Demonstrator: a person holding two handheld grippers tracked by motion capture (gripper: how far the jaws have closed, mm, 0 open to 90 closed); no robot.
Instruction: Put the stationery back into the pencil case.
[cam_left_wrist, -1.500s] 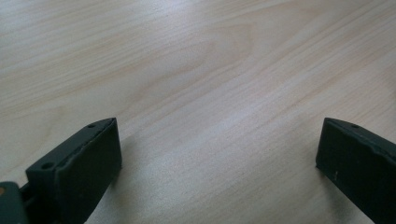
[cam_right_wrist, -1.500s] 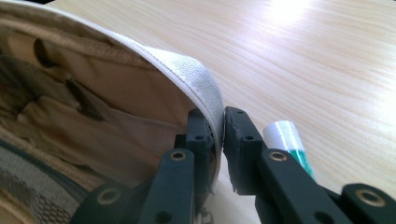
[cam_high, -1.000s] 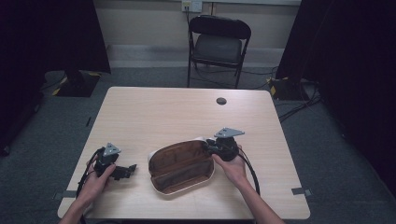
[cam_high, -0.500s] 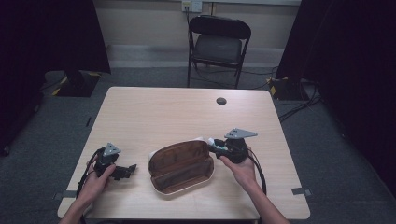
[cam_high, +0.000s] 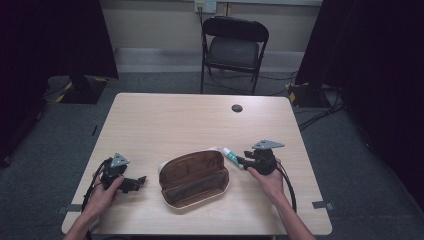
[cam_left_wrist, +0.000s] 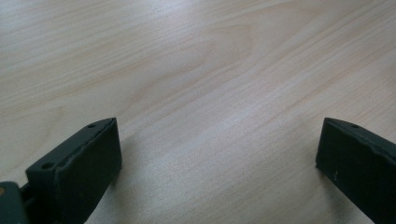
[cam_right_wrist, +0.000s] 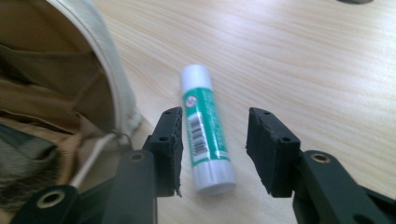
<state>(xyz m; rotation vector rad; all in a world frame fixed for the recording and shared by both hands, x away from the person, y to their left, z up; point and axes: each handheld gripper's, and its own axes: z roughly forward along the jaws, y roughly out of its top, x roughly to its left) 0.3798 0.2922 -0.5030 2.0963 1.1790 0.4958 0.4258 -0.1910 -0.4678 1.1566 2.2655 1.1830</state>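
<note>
An open tan pouch (cam_high: 194, 179) with a cream rim lies on the wooden table (cam_high: 200, 120), and its edge (cam_right_wrist: 107, 88) shows in the right gripper view. A green and white glue stick (cam_high: 231, 155) (cam_right_wrist: 205, 126) lies flat on the table just right of the pouch. My right gripper (cam_high: 241, 161) (cam_right_wrist: 217, 119) straddles the stick's near half. Its jaws have just been opening, and the right pad stands clear of the stick. My left gripper (cam_high: 140, 181) (cam_left_wrist: 219, 135) rests open on bare table to the left of the pouch, with nothing between its jaws.
A small black round disc (cam_high: 237, 108) sits on the far part of the table. A black folding chair (cam_high: 234, 45) stands beyond the far edge. Dark curtains hang on both sides.
My right gripper has drawn back to the right from the pouch's edge and its jaws have widened. The glue stick now lies on the table beside the pouch. The left hand has kept still.
</note>
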